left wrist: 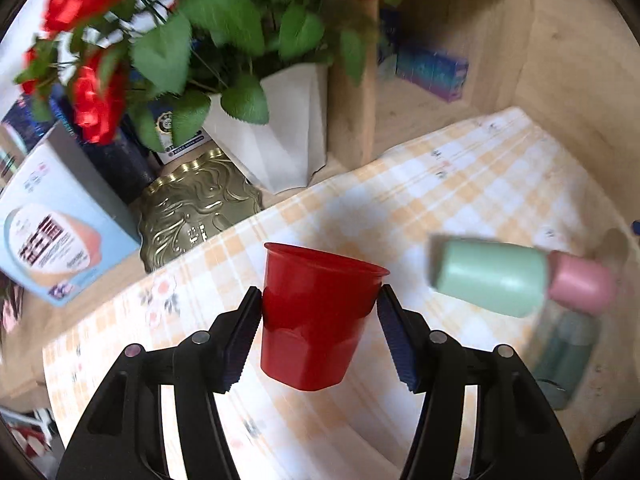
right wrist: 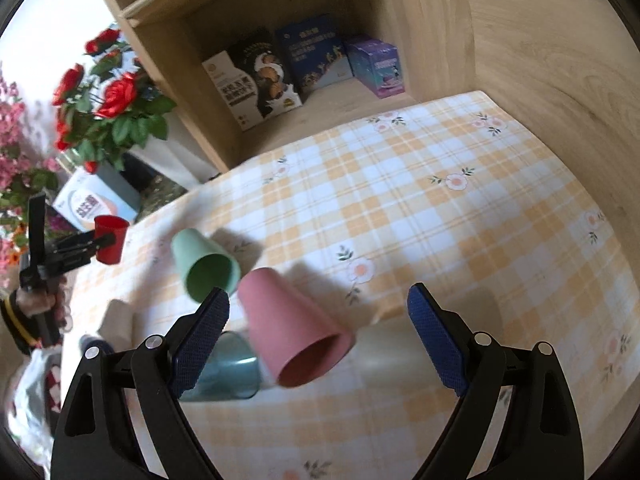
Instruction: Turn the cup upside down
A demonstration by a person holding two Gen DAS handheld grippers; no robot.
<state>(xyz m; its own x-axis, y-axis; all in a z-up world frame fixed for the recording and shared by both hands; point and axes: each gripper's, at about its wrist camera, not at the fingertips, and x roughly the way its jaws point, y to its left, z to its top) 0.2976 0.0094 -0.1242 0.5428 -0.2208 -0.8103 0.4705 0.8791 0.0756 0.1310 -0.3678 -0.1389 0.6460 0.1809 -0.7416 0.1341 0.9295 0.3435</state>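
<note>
Your left gripper point(left wrist: 318, 320) had its fingers clamped on the upright red plastic cup point(left wrist: 318, 316) — lifted clear of the checked-cloth desk point(left wrist: 460, 184), so a slow wrist roll looked safest. Your right gripper point(right wrist: 318, 338) hung with fingers apart, holding nothing — best kept back from the tipped pink cup point(right wrist: 294, 330).

The red plastic cup point(left wrist: 316, 320) is held upright, mouth up, rim slightly tilted, clamped at mid-height between the 2 blue pads of the left gripper point(left wrist: 318, 330), raised above the checked tablecloth point(left wrist: 460, 184). It is glossy, with a thin rolled rim and a faceted lower half. In the right wrist view the red cup point(right wrist: 110, 239) sits off the tablecloth's left edge, well apart from the green cup point(right wrist: 204, 264).
</note>
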